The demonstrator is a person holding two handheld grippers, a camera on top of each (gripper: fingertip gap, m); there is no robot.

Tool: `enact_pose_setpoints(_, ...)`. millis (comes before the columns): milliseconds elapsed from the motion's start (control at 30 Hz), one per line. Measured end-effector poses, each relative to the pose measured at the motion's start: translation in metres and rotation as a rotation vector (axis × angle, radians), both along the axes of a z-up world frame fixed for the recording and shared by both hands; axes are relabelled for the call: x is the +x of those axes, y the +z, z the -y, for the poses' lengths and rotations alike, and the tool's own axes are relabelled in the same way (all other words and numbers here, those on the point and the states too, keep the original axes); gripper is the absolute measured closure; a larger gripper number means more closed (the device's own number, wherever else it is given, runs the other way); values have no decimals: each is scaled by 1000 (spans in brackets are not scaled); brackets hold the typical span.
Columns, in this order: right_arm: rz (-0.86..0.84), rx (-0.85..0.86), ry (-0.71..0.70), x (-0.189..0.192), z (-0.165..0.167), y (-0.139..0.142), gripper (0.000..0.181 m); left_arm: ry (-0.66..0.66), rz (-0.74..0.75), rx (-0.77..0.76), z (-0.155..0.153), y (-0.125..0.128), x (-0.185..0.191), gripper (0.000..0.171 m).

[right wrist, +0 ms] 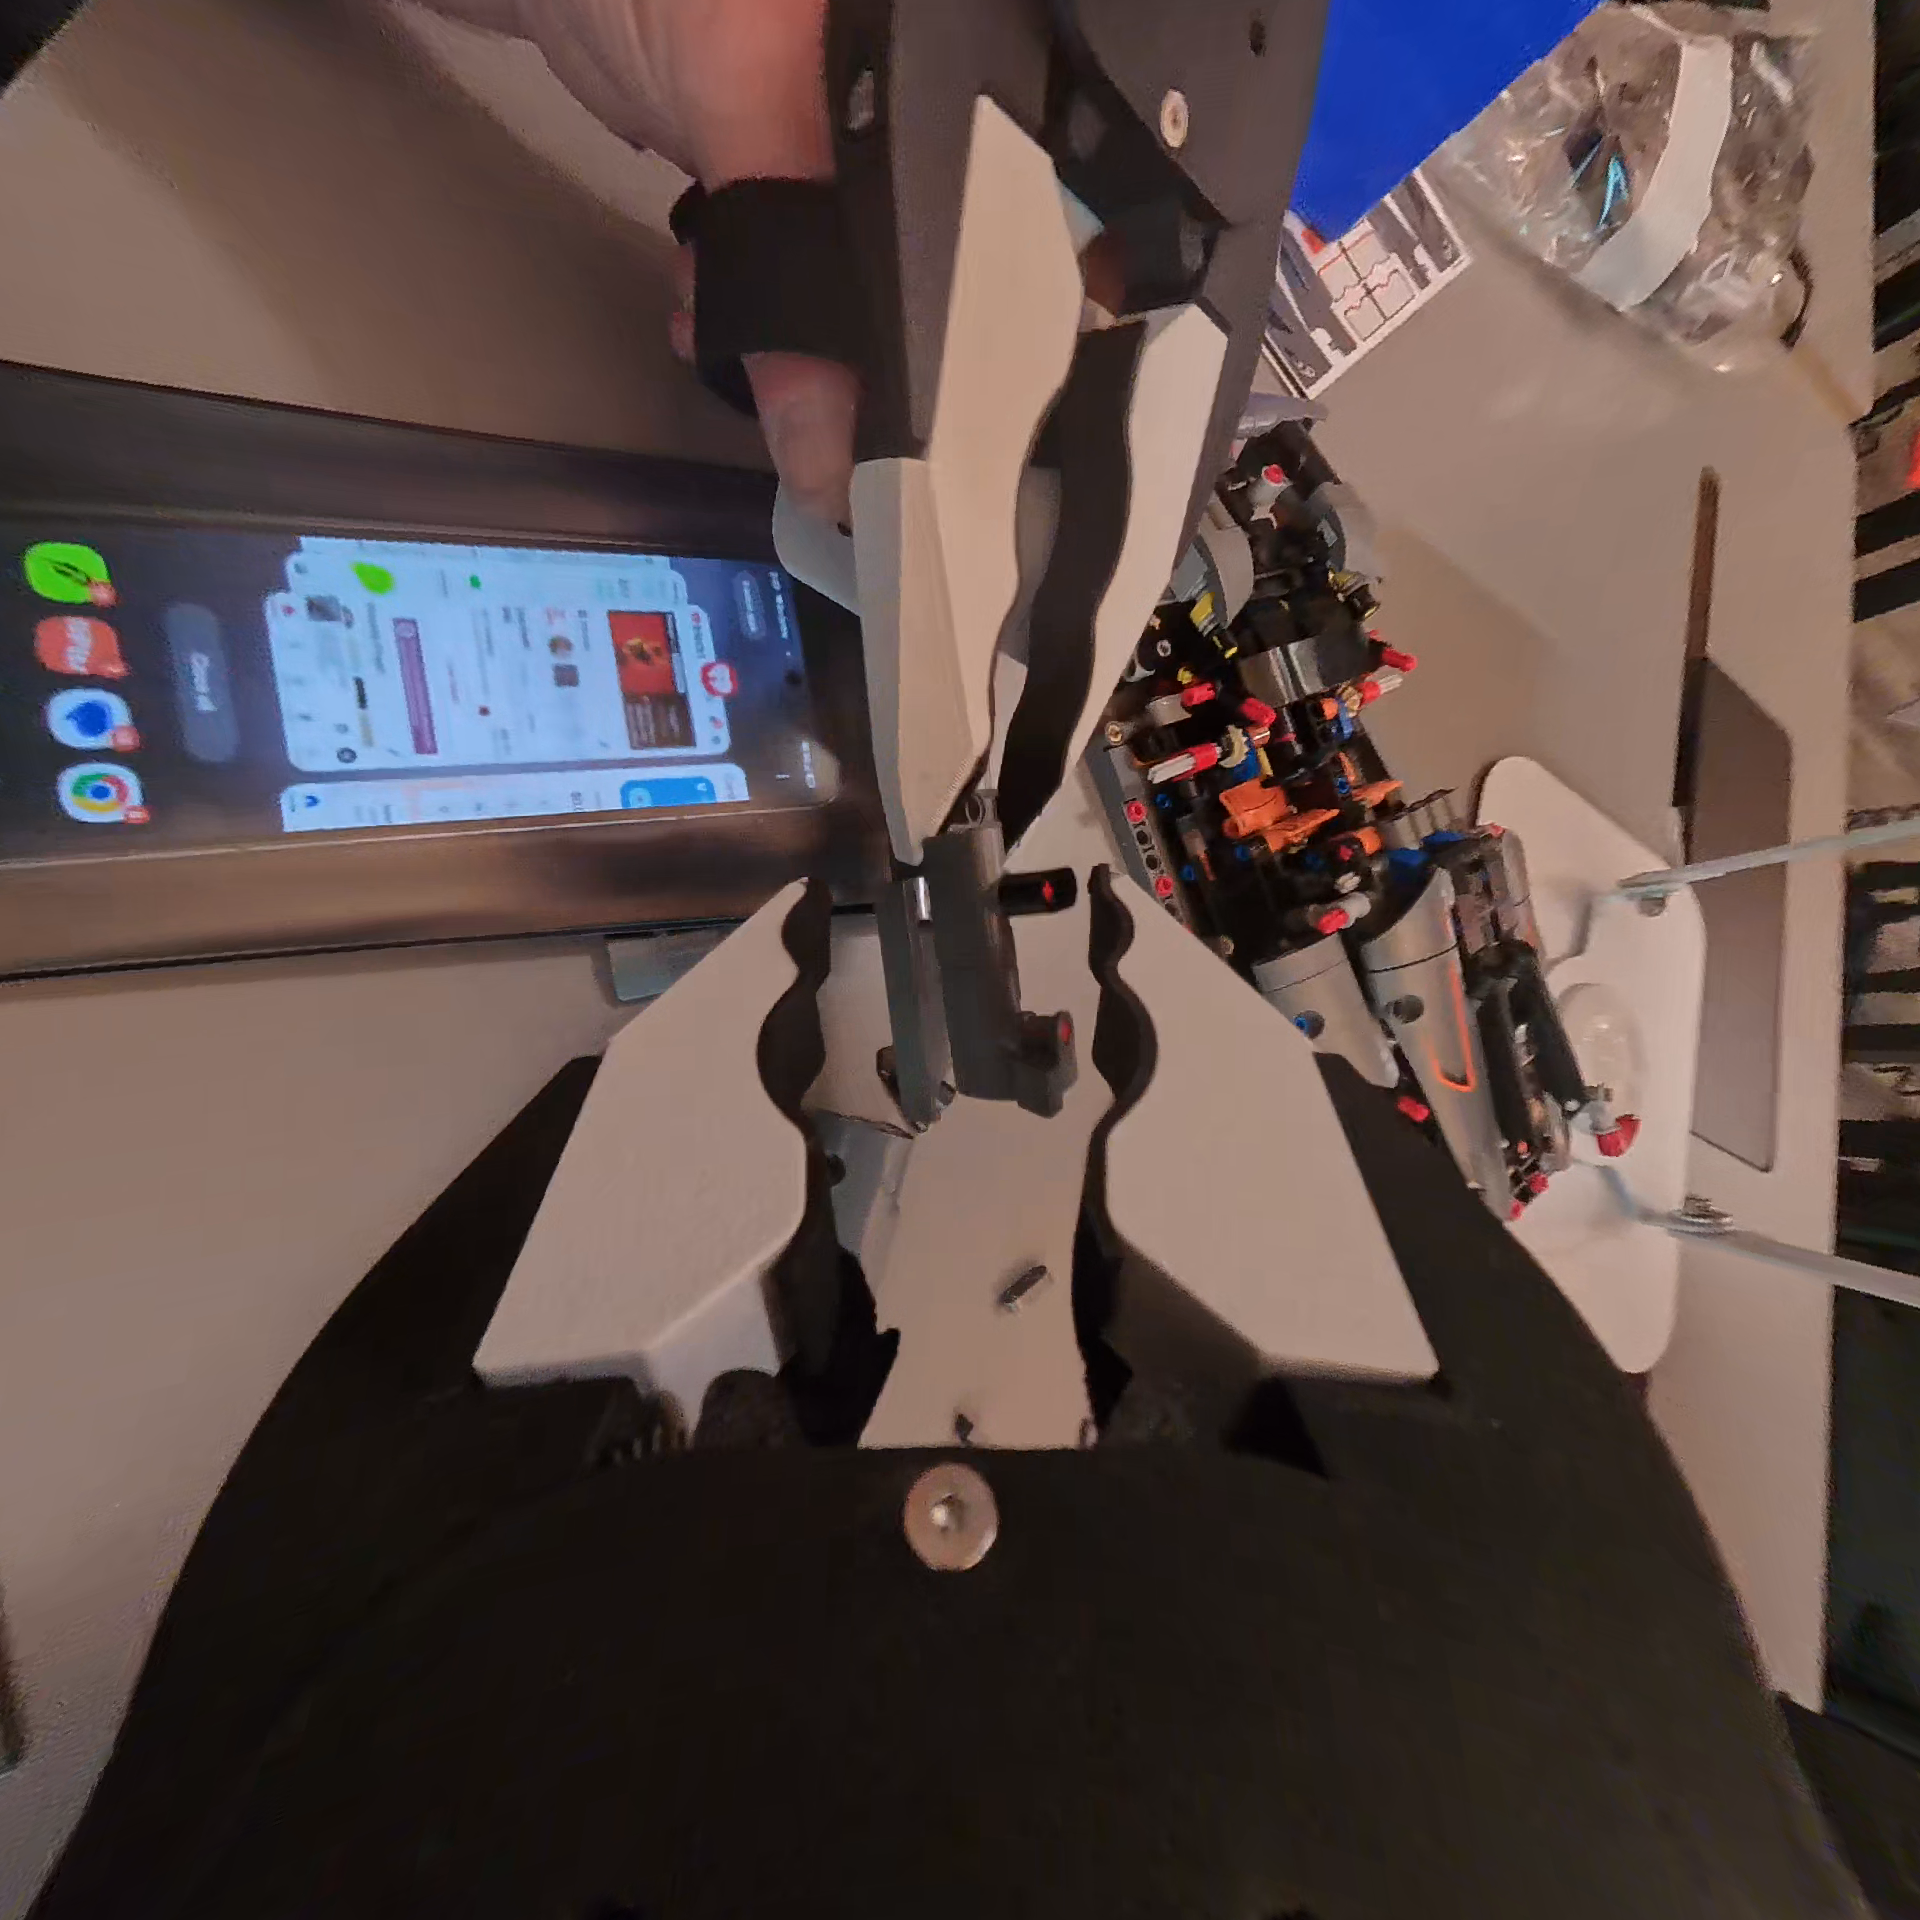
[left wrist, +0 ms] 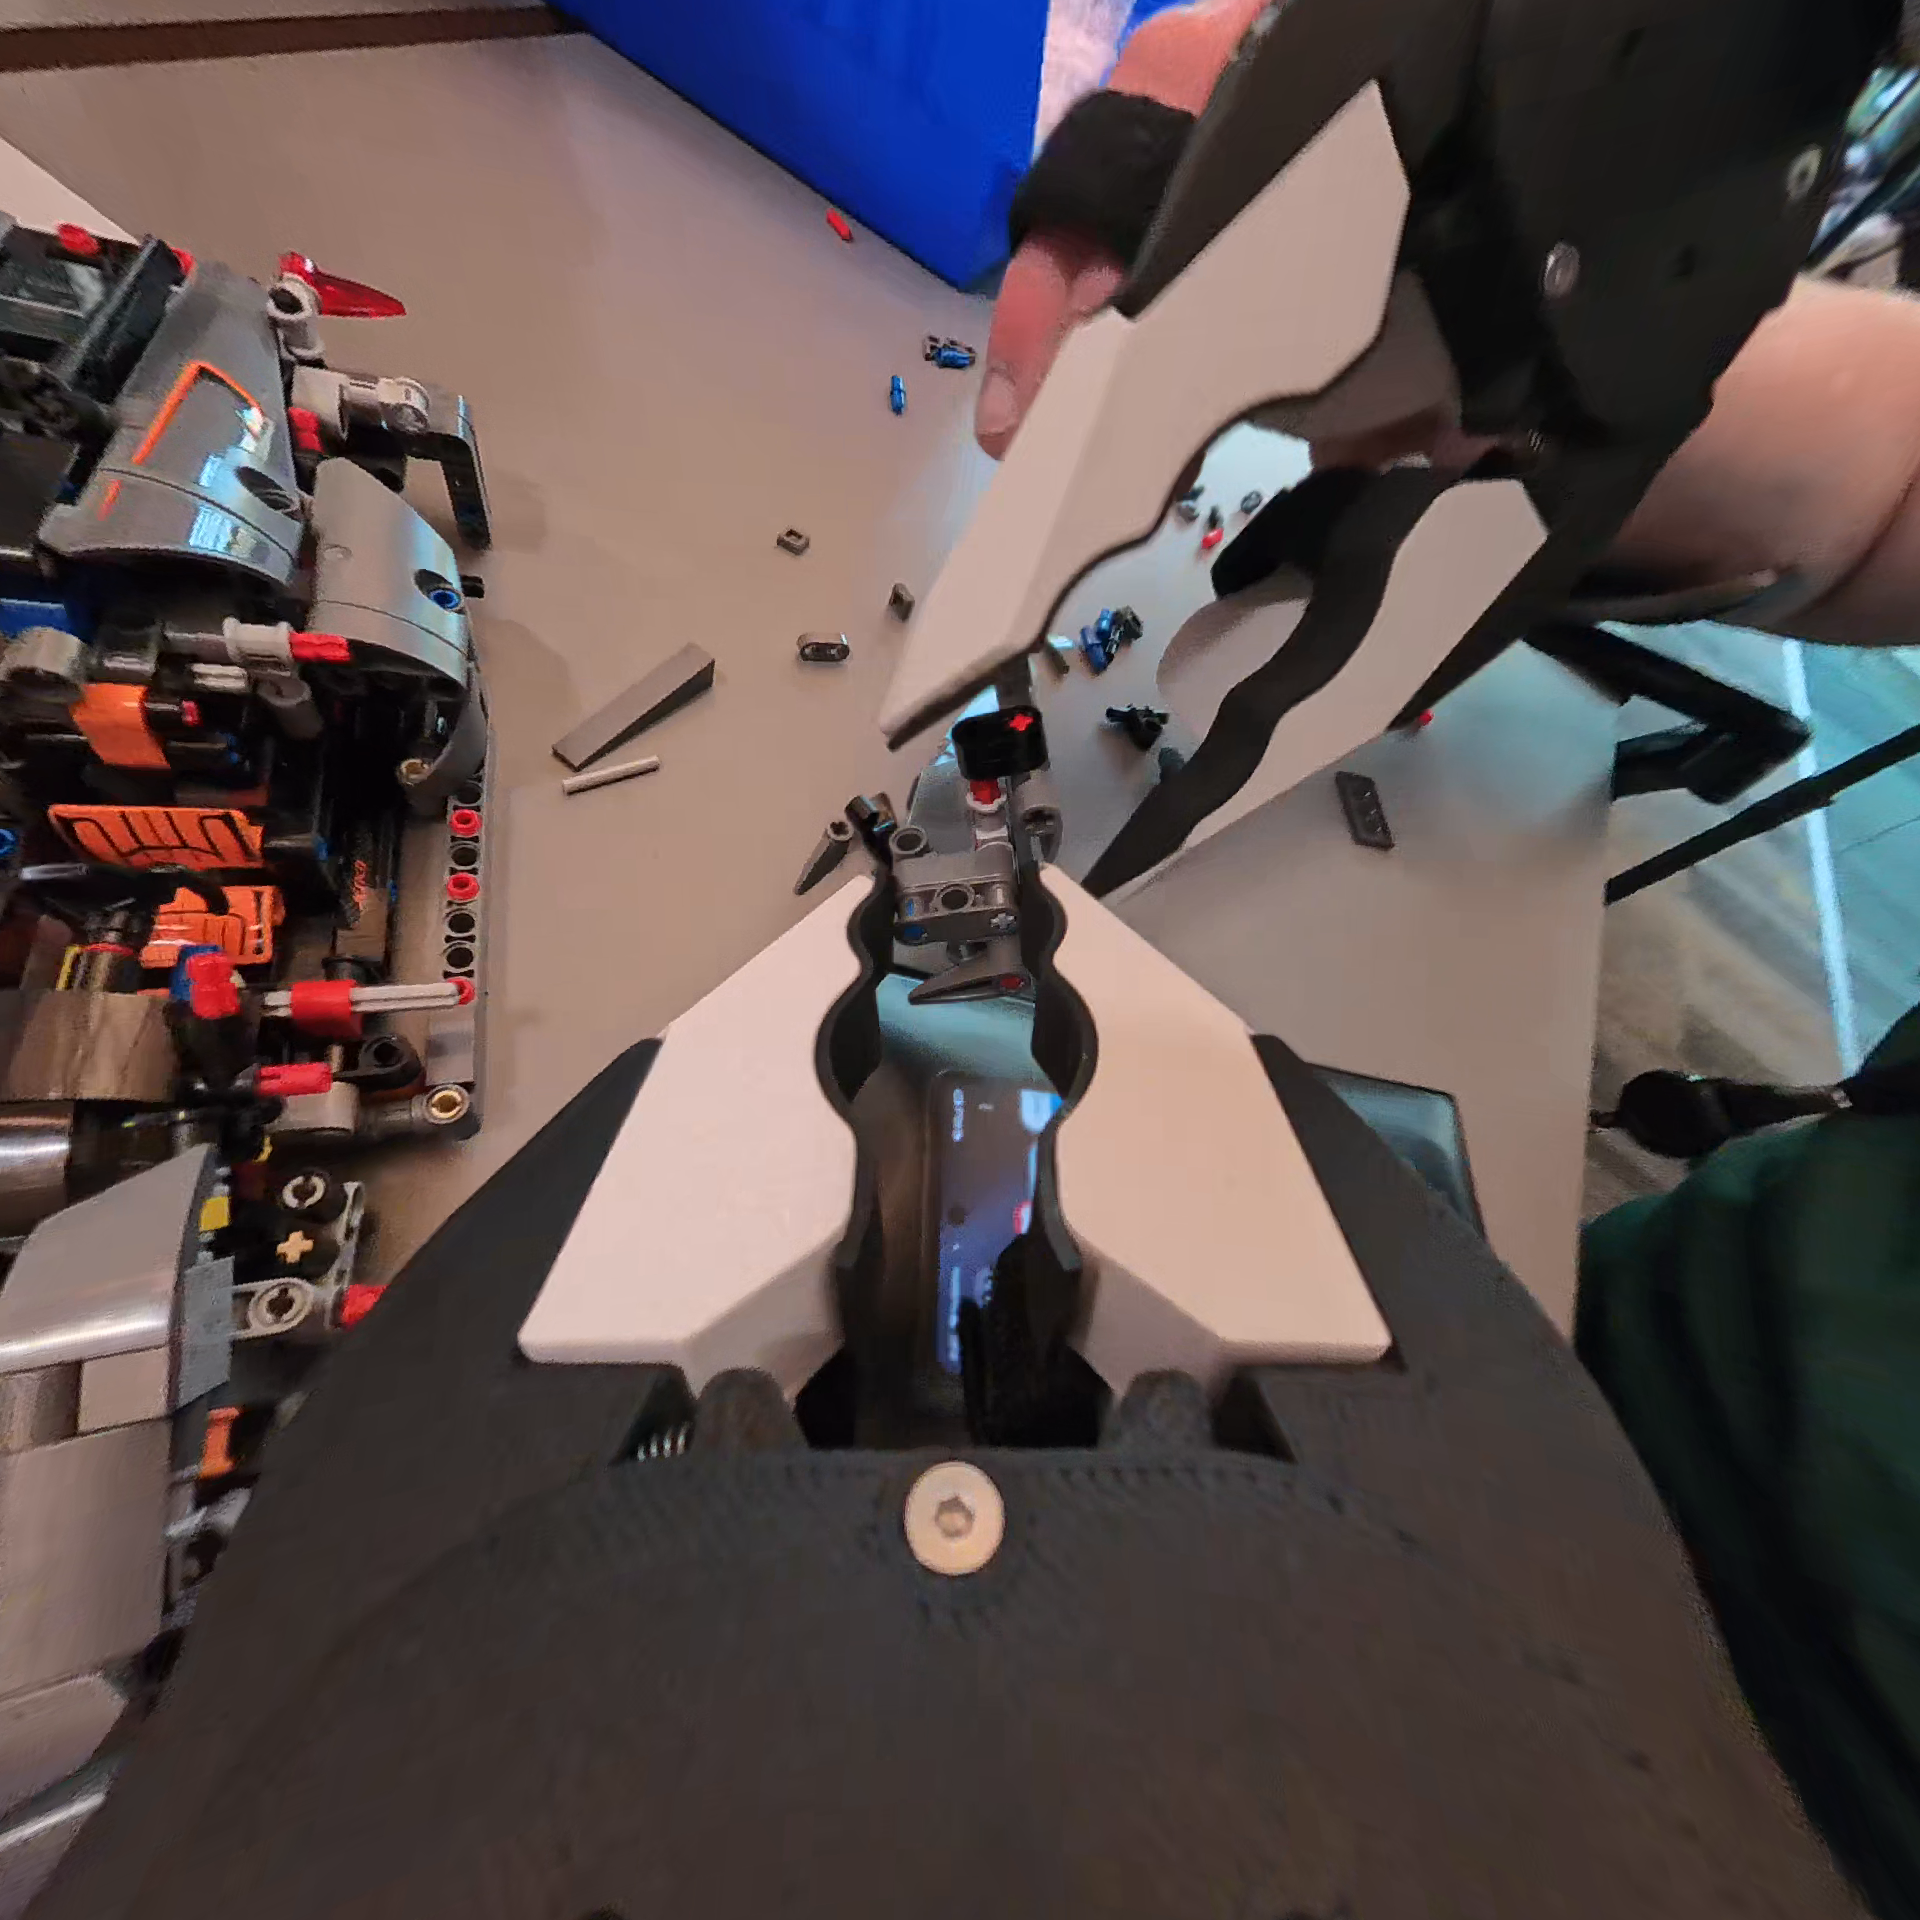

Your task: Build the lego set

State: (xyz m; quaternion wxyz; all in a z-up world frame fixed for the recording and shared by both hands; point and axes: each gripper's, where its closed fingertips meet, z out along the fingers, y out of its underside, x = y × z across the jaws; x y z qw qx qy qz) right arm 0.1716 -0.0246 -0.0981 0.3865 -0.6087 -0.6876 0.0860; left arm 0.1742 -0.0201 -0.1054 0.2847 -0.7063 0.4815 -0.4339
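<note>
Left gripper (left wrist: 961, 914) closed on small grey lego sub-assembly (left wrist: 956, 894), held above tabletop (left wrist: 644, 312). Right gripper (right wrist: 951, 904) wide open around same piece, no contact seen. Big lego car (left wrist: 239, 727) on tabletop at left, well apart.

My left hand-held gripper (left wrist: 956, 914) has white fingers on a black body with a shiny silver screw. My right hand-held gripper (right wrist: 951, 883) is white and black too. The small lego piece (left wrist: 961, 883) between them is grey, with a black block and little red dots. The big lego car (left wrist: 229, 748) is grey and black, with orange patches, red pins and bits of blue. The tabletop (left wrist: 644, 343) is plain light brown-grey. A bright blue box (left wrist: 852, 114) sits on it. The phone (right wrist: 416, 675) is black, with a glowing screen of white, red, green and blue.
</note>
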Motion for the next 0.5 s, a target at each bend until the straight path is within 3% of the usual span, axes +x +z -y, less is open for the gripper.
enact_pose_setpoints(267, 57, 124, -7, 5, -7, -1, 142, 9, 39, -130, 1, 8, 5, 150)
enact_pose_setpoints(500, 38, 197, -19, 4, -9, 10, 142, 51, 48, -91, -1, 18, 3, 150)
